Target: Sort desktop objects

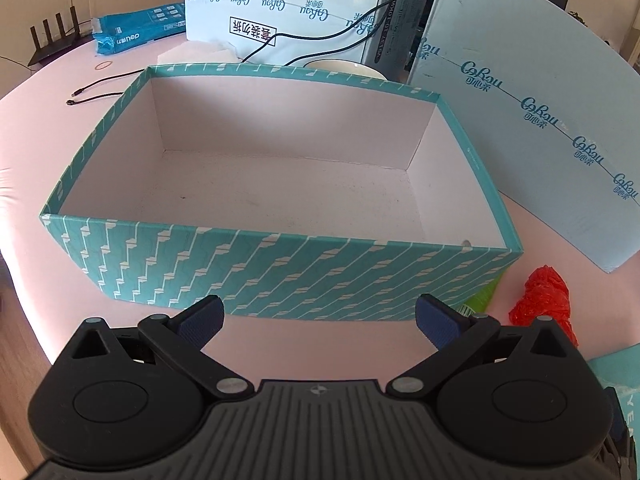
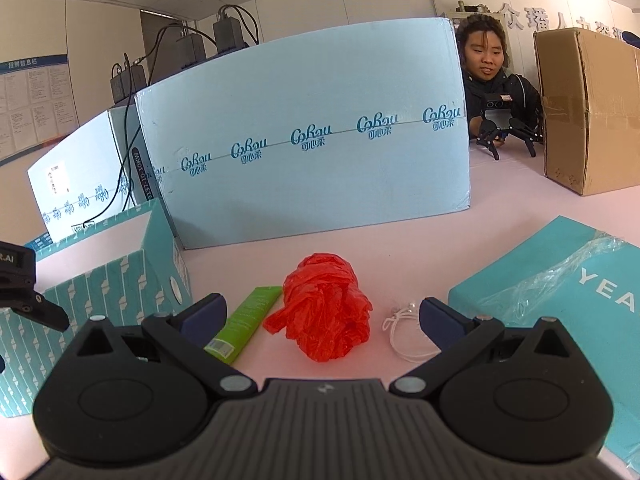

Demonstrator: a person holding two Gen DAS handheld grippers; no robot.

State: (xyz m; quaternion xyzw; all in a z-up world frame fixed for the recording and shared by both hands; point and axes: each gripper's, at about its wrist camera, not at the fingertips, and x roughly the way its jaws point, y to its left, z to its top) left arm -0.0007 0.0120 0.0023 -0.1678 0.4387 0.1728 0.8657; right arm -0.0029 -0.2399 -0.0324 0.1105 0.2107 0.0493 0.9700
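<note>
Left gripper [image 1: 319, 322] hangs wide open and empty before the teal patterned box [image 1: 280, 272], bare inside, while the right gripper [image 2: 322, 320], jaws spread and holding nothing, frames the red plastic bag [image 2: 326, 308], green tube [image 2: 244, 324] touching its left.

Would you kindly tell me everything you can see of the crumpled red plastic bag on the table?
The red plastic bag is thin, glossy film, crumpled into a loose, wrinkled bundle. It lies on the pink table, directly ahead of the open right claw, which is not touching it. A green tube lies close along its left side, a small white cord loop to its right. In the left wrist view the bag sits just past the patterned teal box's right corner.
</note>
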